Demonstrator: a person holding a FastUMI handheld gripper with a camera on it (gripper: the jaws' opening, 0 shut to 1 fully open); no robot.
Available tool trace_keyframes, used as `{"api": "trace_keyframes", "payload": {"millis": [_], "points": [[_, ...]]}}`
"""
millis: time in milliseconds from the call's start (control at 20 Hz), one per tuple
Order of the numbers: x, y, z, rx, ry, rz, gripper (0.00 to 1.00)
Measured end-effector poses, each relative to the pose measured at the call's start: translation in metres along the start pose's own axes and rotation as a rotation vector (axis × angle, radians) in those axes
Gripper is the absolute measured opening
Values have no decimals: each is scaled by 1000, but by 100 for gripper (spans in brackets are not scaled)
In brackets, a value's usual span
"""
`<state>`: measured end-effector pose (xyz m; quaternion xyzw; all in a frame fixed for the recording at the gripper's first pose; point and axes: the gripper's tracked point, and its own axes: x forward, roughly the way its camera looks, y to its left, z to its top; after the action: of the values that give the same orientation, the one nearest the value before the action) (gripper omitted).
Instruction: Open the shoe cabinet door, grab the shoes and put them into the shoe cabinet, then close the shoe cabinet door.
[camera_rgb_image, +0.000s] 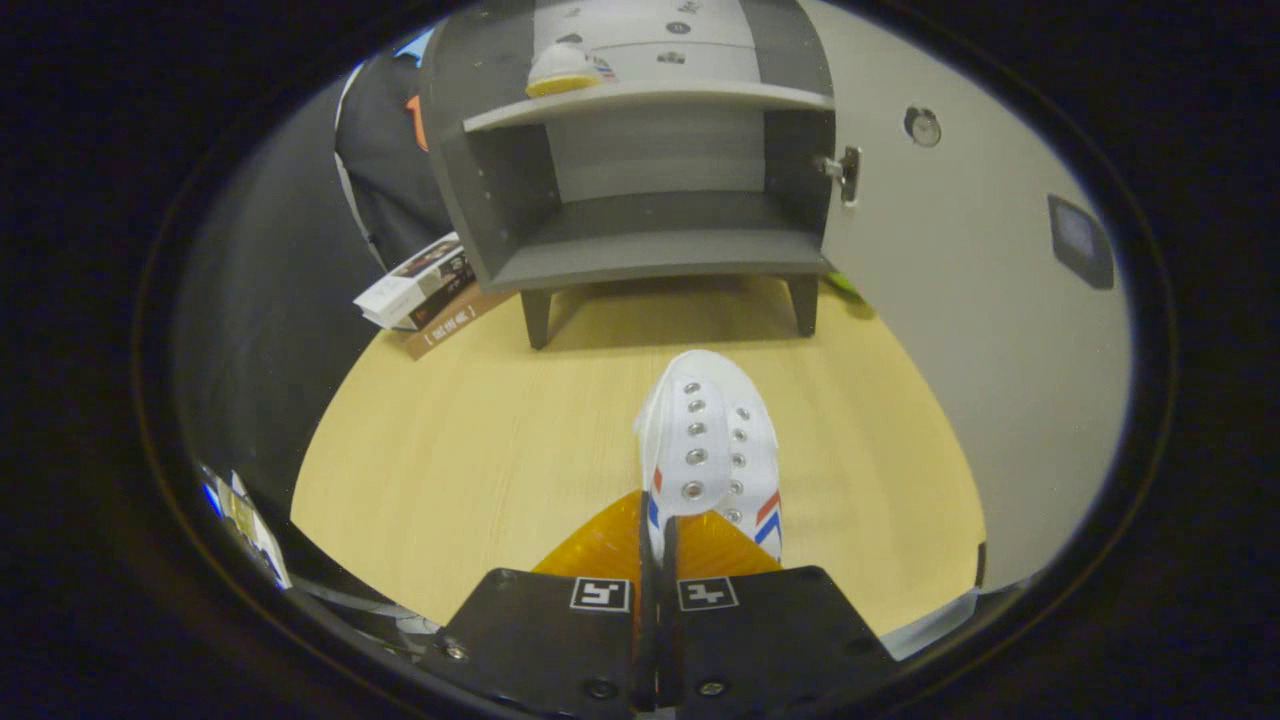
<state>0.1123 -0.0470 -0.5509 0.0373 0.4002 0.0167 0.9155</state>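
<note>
My gripper (657, 535) is shut on the heel-side rim of a white shoe (712, 445) with red and blue stripes; the shoe points ahead and hangs over the wooden table (460, 450). Beyond it stands the grey shoe cabinet (650, 255), its door (960, 300) swung open to the right. On the cabinet's upper shelf (650, 98) sits a second white shoe (562, 70) with a yellow sole. The lower compartment holds nothing that I can see.
A small stack of books and boxes (425, 290) lies on the table left of the cabinet. The open door runs along the right side of the table. A green object (845, 288) peeks out by the cabinet's right leg.
</note>
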Motion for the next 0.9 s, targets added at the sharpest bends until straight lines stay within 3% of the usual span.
{"api": "trace_keyframes", "payload": {"millis": [200, 500, 750, 900], "points": [[-53, -4, 53, -48, -118, 10, 4], [-89, 11, 155, -79, -303, 19, 4], [-98, 9, 255, -97, -438, 1, 4], [-80, -6, 312, -123, -484, -45, 4]]}}
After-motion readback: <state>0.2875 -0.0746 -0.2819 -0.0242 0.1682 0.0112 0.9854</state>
